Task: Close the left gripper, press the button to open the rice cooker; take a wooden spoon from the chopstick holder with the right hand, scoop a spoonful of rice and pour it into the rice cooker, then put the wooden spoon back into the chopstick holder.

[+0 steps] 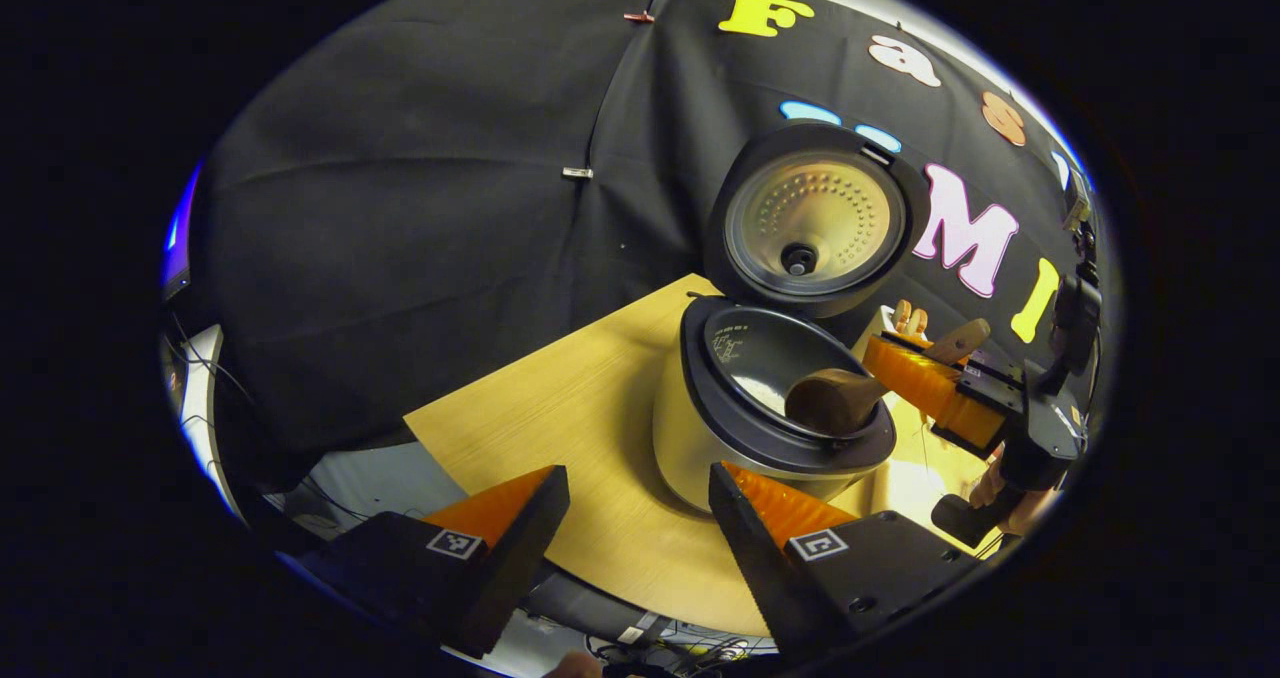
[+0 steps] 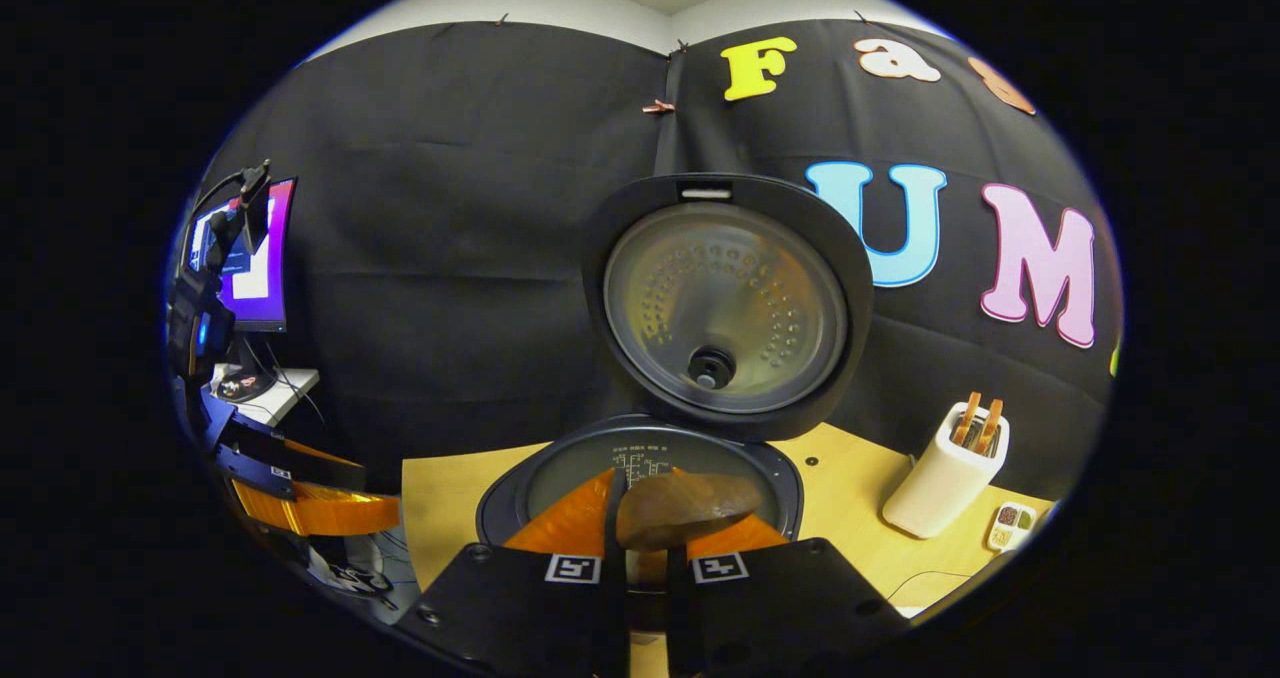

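The white rice cooker [image 1: 690, 438] stands open on the wooden table, its lid [image 1: 810, 218] raised behind the dark inner pot [image 1: 745, 343]. A little white rice lies in the pot's bottom. My right gripper [image 1: 890, 368] is shut on the wooden spoon [image 1: 835, 398], whose bowl hangs over the pot's right rim. In the right gripper view the spoon [image 2: 685, 508] sits between my right gripper's [image 2: 640, 533] fingers, above the pot [image 2: 650, 458], rounded back up. My left gripper [image 1: 640, 503] is open in front of the cooker, holding nothing.
A white chopstick holder [image 2: 945, 473] with wooden handles stands right of the cooker, a small dish [image 2: 1010, 526] beside it. The left gripper [image 2: 385, 493] hovers at the table's [image 2: 440, 488] left edge. A monitor [image 2: 250, 258] is beyond the table.
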